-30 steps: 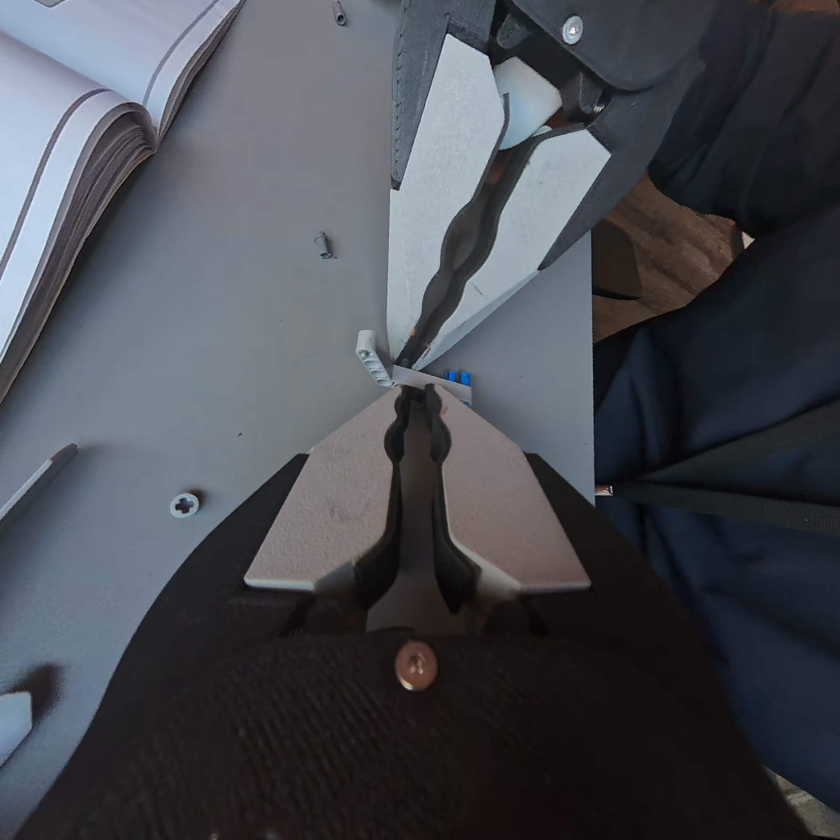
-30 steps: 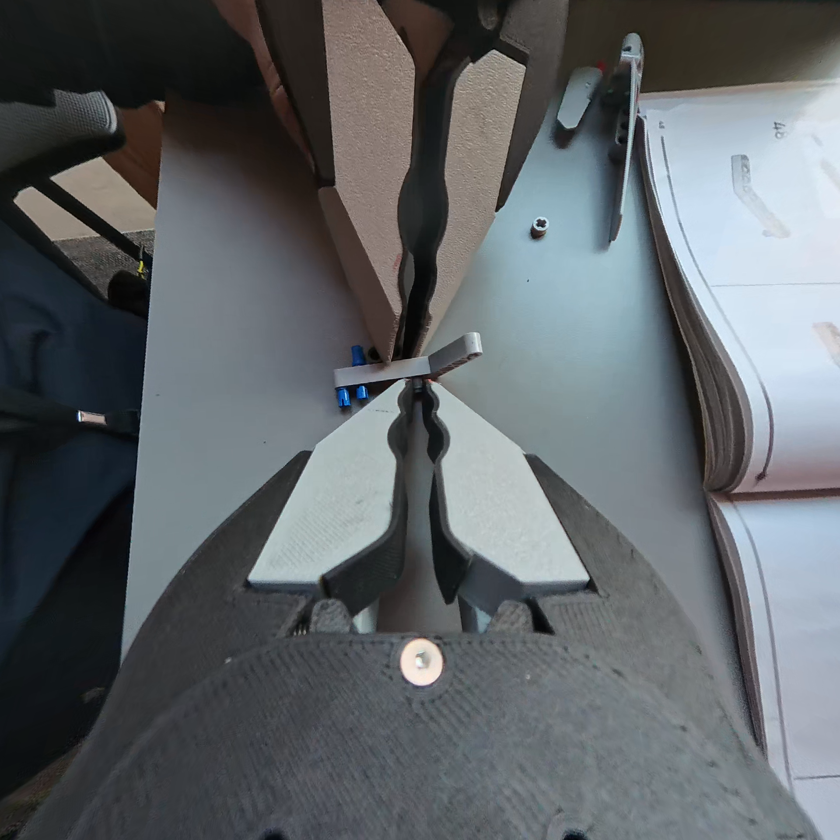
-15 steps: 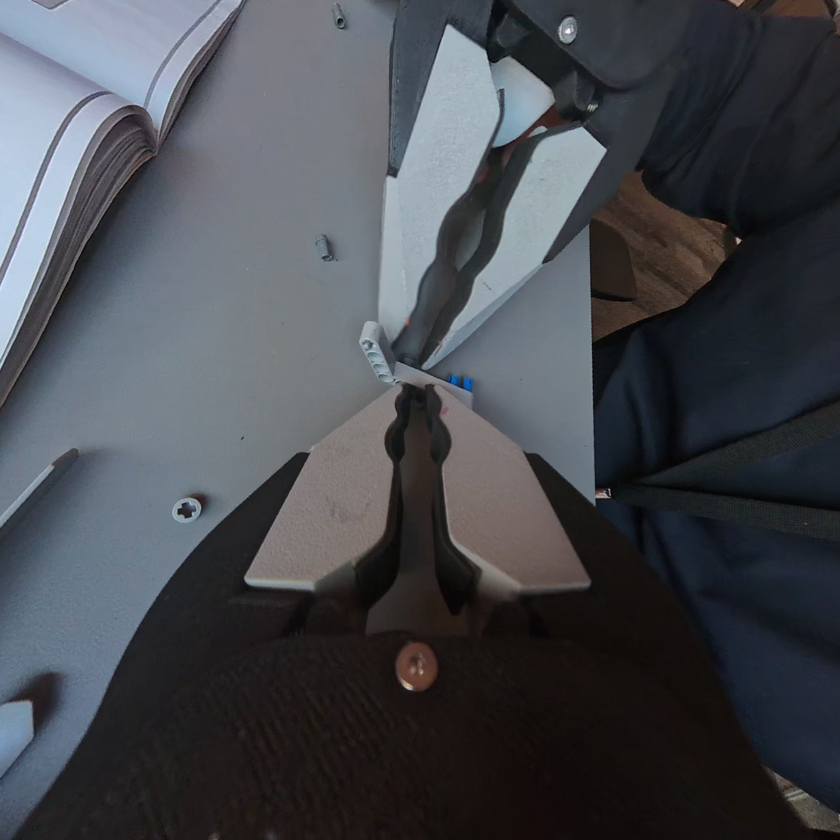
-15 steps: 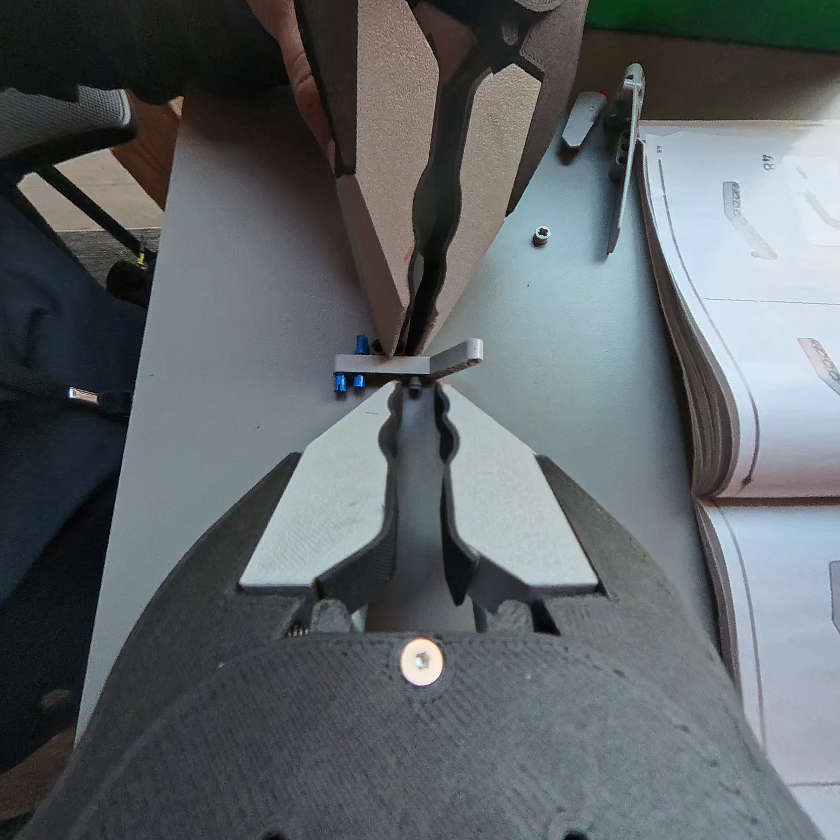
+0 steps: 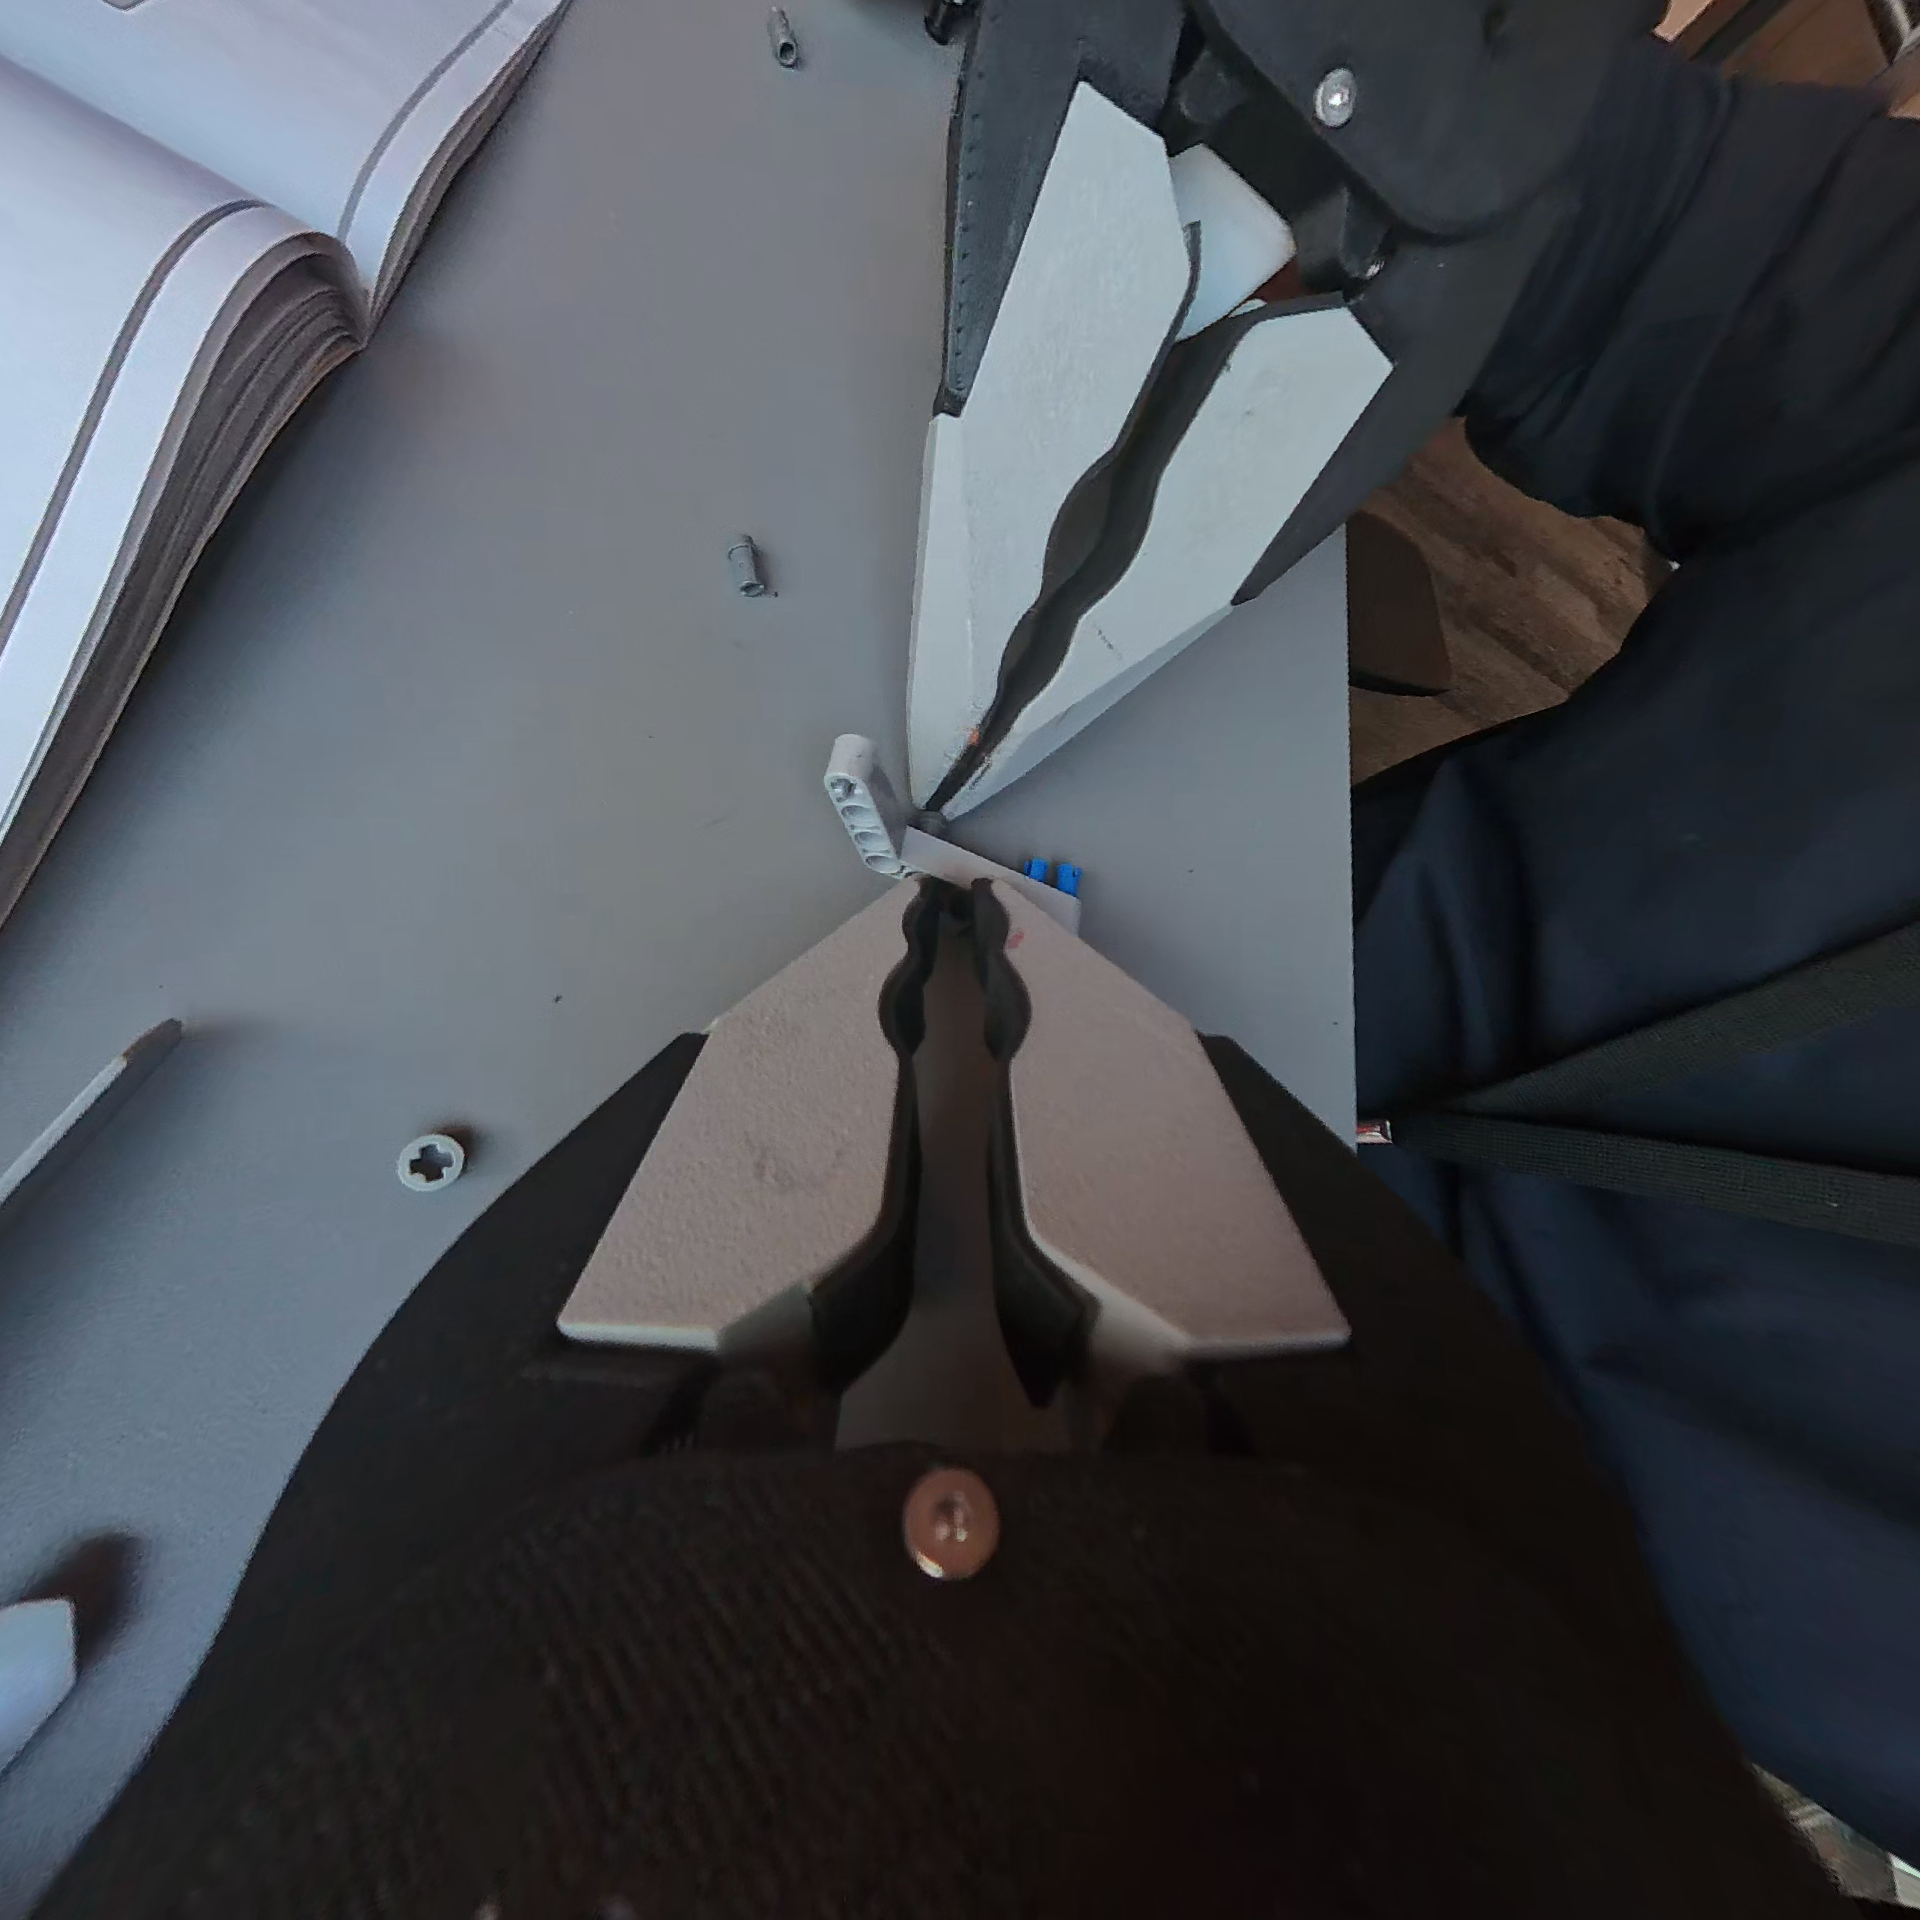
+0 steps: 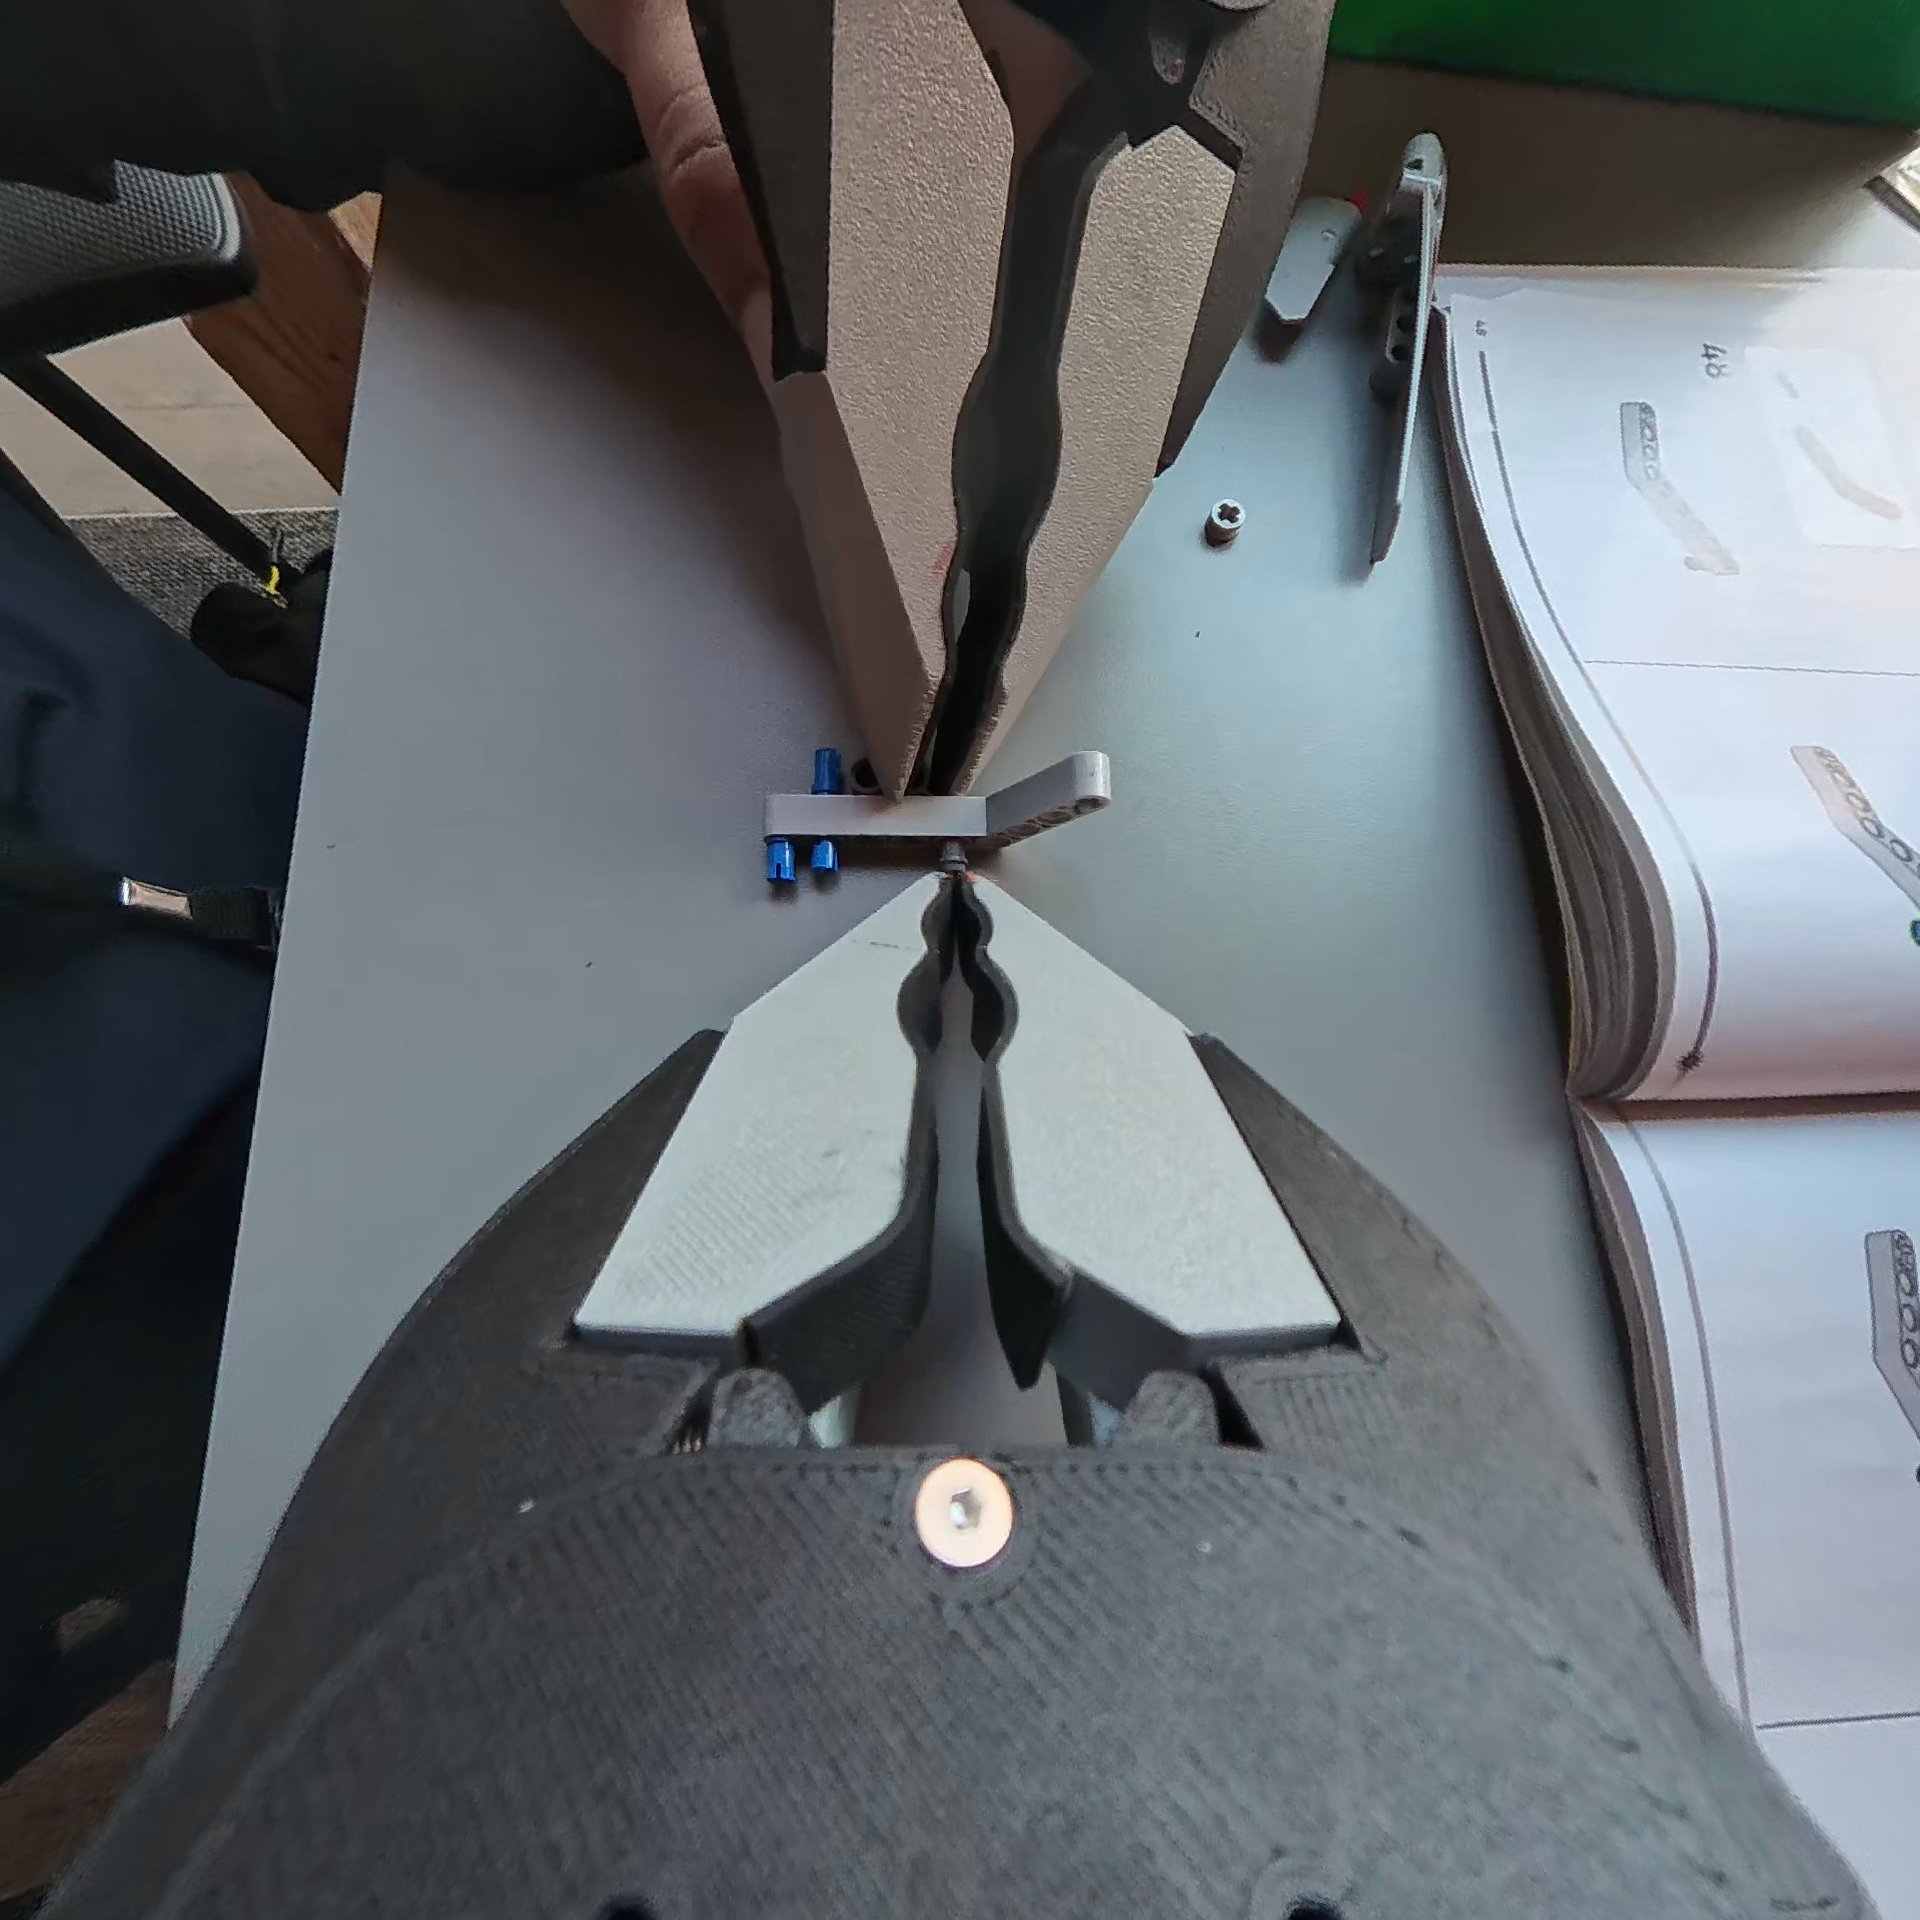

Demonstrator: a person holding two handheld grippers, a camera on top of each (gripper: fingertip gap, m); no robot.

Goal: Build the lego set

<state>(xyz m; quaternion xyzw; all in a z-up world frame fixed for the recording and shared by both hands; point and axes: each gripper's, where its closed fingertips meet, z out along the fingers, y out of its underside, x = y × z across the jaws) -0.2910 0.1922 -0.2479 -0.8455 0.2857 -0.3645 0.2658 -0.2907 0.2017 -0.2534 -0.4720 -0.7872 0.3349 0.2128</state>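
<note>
A grey bent lego beam (image 6: 883, 816) with two blue pins (image 6: 795, 857) in one end is held just above the grey table (image 6: 520, 623). My left gripper (image 5: 951, 891) is shut on the beam (image 5: 862, 821); in the right wrist view it comes in from the top (image 6: 925, 784). My right gripper (image 6: 954, 883) is shut on a small dark pin (image 6: 951, 857) whose far end meets the beam's side. In the left wrist view the right gripper (image 5: 940, 810) reaches down from the top to the beam's bend.
An open instruction booklet (image 6: 1714, 727) lies beside the work spot and shows in the left wrist view (image 5: 156, 312). A grey bush (image 6: 1228, 520), a long grey beam (image 6: 1397, 343) and a loose grey pin (image 5: 746, 566) lie on the table. The table edge (image 5: 1351, 831) is close, with a person's dark clothing beyond. Only a small space, under 4 cm, lies between the two pairs of fingers. My left gripper's tips are some 9 cm from the grey bush (image 6: 1228, 520). Seen from the left wrist view (image 5: 421, 1166) as well.
My right gripper's jaws stood wider apart half a second ago and are now closed on the pin at the beam. My left gripper still holds the beam in nearly the same place.
</note>
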